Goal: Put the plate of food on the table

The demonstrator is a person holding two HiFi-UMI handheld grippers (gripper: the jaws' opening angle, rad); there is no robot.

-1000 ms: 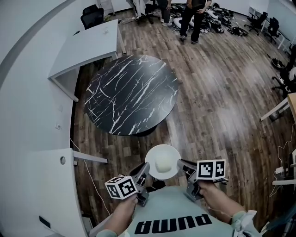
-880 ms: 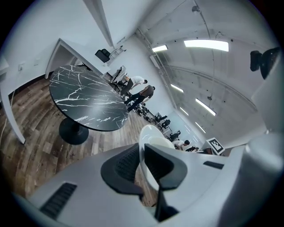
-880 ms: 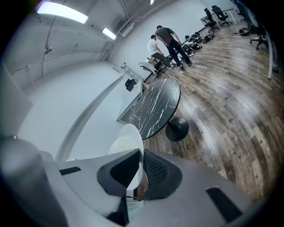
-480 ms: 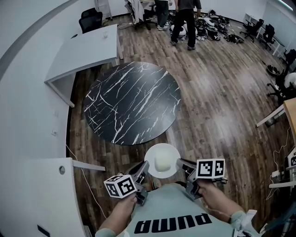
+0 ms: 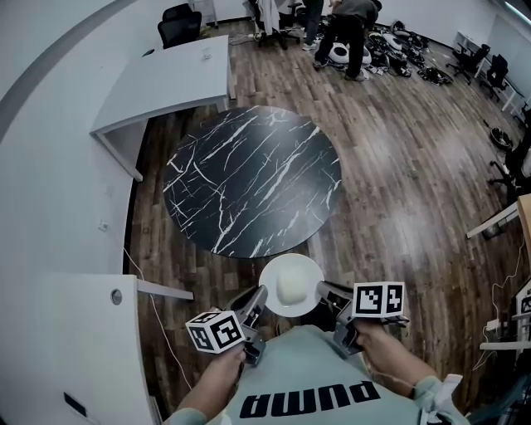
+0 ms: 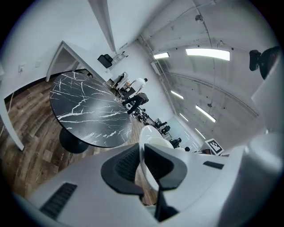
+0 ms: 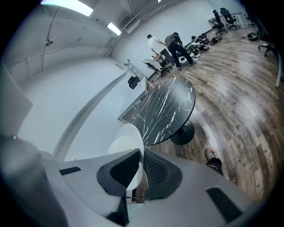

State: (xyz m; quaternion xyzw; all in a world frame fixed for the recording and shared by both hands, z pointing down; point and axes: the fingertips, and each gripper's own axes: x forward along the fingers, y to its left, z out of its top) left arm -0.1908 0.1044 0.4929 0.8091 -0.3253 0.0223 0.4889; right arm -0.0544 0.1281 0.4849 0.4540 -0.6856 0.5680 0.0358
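While pinching opposite rims, left claw [image 5: 259, 300] and right claw [image 5: 326, 292] are holding round white plate [image 5: 309, 271] with pale food [image 5: 291, 287], lower centre.

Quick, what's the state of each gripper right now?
Left gripper: shut on the rim of the round white plate.
Right gripper: shut on the opposite rim of that plate.

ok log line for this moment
left gripper shut on round white plate | right gripper shut on it | plate held short of round black marble table

Dark wood-plank floor [image 5: 398, 166] throughout. Black, white-veined round table [image 5: 253, 178] mid-room; white desk [image 5: 166, 79] beyond, against curved white wall [image 5: 50, 91]. Black office chair [image 5: 184, 23] behind; strip lights [image 6: 207, 53] overhead.
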